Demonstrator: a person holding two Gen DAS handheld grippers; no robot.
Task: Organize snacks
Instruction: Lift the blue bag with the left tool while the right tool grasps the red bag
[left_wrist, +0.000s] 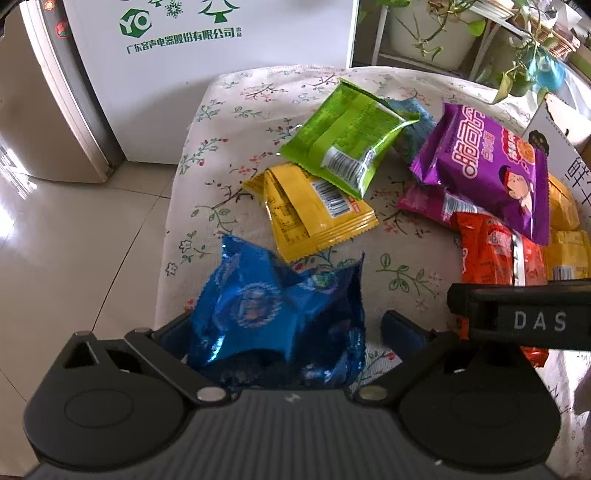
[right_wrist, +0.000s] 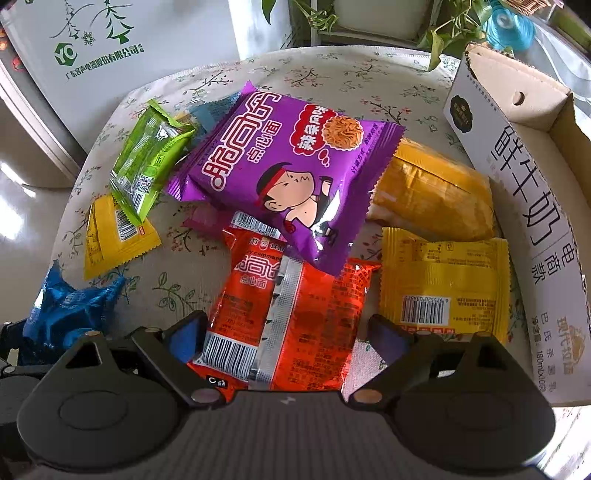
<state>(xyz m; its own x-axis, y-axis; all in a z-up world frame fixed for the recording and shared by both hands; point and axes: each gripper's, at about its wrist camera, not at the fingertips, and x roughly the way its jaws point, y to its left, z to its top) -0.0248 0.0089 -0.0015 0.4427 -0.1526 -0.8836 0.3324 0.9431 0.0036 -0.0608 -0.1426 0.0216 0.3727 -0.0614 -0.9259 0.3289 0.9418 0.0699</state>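
Note:
Snack packets lie scattered on a floral tablecloth (left_wrist: 258, 96). My left gripper (left_wrist: 291, 332) is open, its fingers either side of a crumpled blue foil packet (left_wrist: 280, 310); the packet also shows in the right wrist view (right_wrist: 70, 310). My right gripper (right_wrist: 291, 332) is open around the near end of a red noodle packet (right_wrist: 291, 314), also seen in the left wrist view (left_wrist: 491, 251). A purple noodle packet (right_wrist: 284, 177) lies on the red one. Green (left_wrist: 347, 136) and yellow (left_wrist: 310, 210) packets lie farther left.
An open cardboard milk box (right_wrist: 524, 206) stands on the table's right side. Two yellow packets (right_wrist: 443, 277) lie next to it. A white fridge (left_wrist: 207, 74) stands behind the table, with potted plants (left_wrist: 517, 66) at the back right. The table edge drops to tiled floor on the left.

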